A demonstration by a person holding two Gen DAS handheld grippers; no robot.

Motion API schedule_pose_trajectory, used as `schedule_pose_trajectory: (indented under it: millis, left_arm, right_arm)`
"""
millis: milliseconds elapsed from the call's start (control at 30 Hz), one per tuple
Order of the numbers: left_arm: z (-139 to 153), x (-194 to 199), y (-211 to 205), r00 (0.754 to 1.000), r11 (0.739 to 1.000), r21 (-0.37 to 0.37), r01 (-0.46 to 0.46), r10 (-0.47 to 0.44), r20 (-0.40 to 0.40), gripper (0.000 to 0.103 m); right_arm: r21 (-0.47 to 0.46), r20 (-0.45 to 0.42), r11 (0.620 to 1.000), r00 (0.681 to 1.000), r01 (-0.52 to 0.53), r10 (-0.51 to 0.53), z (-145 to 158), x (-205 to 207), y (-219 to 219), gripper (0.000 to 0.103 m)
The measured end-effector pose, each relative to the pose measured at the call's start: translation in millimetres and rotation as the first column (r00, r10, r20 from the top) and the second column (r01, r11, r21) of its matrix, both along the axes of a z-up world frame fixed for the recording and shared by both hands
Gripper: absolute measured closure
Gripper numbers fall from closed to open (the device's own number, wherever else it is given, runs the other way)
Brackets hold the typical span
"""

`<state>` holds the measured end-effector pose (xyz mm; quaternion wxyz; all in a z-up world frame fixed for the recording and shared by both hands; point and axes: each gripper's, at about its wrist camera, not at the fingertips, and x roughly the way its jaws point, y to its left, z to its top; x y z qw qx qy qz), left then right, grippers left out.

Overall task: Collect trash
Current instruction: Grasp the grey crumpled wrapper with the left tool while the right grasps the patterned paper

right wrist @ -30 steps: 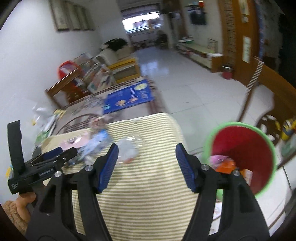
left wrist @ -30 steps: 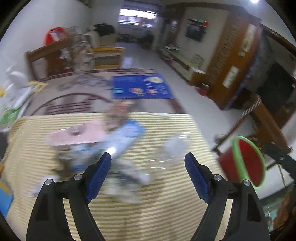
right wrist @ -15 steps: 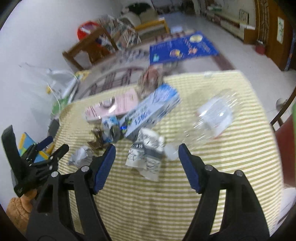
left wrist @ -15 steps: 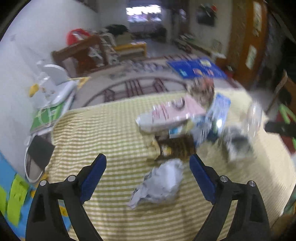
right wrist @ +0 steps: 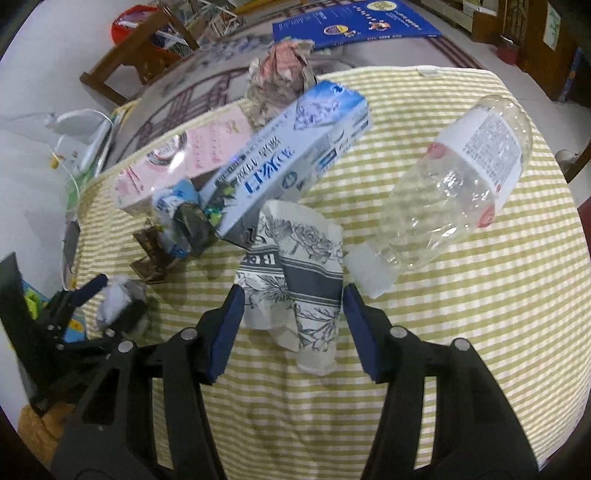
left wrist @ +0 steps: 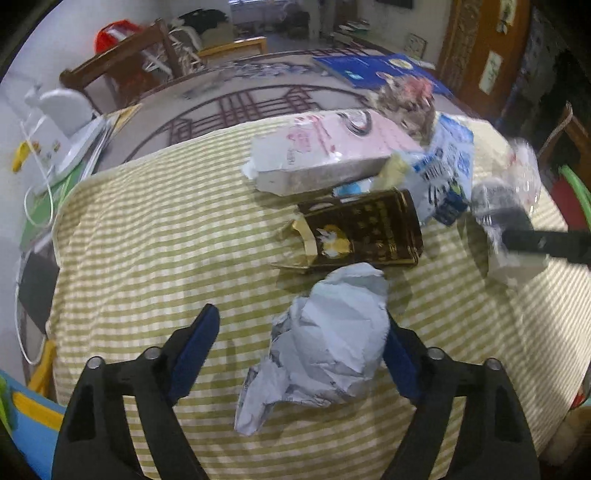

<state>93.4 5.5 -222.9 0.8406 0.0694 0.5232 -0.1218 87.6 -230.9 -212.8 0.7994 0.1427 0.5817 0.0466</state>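
Observation:
Trash lies on a yellow striped cloth. My left gripper is open with a crumpled white paper ball between its fingers, touching the right one. Behind it lie a dark gold-printed box, a pink box and a blue-white carton. My right gripper is open around a flattened grey-patterned paper cup. A clear plastic bottle lies just right of it. The blue-white carton and the pink box lie beyond. The left gripper shows at the paper ball.
A red bin with a green rim stands off the right edge. A crumpled printed wrapper sits at the cloth's far edge. A blue poster lies on the floor mat beyond. White items and cables lie at the left.
Both grippers have moved down and closer to the cloth. The paper ball now sits between the left fingers, and the flattened cup between the right fingers.

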Motion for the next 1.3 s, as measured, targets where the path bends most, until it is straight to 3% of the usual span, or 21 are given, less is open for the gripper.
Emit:
schedule_pose_trajectory:
  millis: [167, 233, 300, 400, 533, 733, 1000, 1300]
  left_arm:
    - [-3, 2, 5, 0.999, 0.999, -0.035, -0.035, 0.034, -0.024, 0.028]
    - [-3, 1, 4, 0.999, 0.998, -0.051, -0.039, 0.037, -0.033, 0.04]
    - [-4, 1, 3, 0.998, 0.997, -0.065, -0.043, 0.04, -0.047, 0.055]
    - [0, 0, 3, 0.997, 0.994, -0.085, -0.065, 0.061, -0.051, 0.06]
    - [12, -4, 8, 0.992, 0.984, -0.133, -0.117, 0.111, -0.051, 0.061]
    - [52, -15, -2, 0.99, 0.975, -0.179, -0.133, 0.141, 0.031, 0.061]
    - [107, -18, -39, 0.985, 0.968, -0.232, -0.098, 0.127, 0.115, 0.061]
    - [148, -27, -83, 0.976, 0.968, -0.251, -0.028, 0.08, 0.2, 0.061]
  right_arm:
    - [0.008, -0.004, 1.0, 1.0, 0.018, -0.018, -9, 6, 3, 0.049]
    - [0.004, 0.014, 1.0, 1.0, -0.002, 0.002, -5, 6, 8, 0.062]
    - [-0.024, 0.03, 0.999, 0.999, -0.022, 0.023, 0, 5, 12, 0.065]
    - [-0.001, 0.051, 1.0, 0.998, -0.019, 0.019, 10, 1, 11, 0.07]
    - [0.015, 0.119, 1.0, 0.993, -0.008, 0.007, 35, -12, 3, 0.07]
    - [0.017, 0.222, 1.0, 0.975, 0.024, -0.028, 74, -29, -15, 0.07]
    - [0.017, 0.357, 0.998, 0.932, 0.059, -0.061, 125, -54, -37, 0.07]
    - [-0.001, 0.478, 0.995, 0.874, 0.097, -0.085, 170, -82, -60, 0.07]
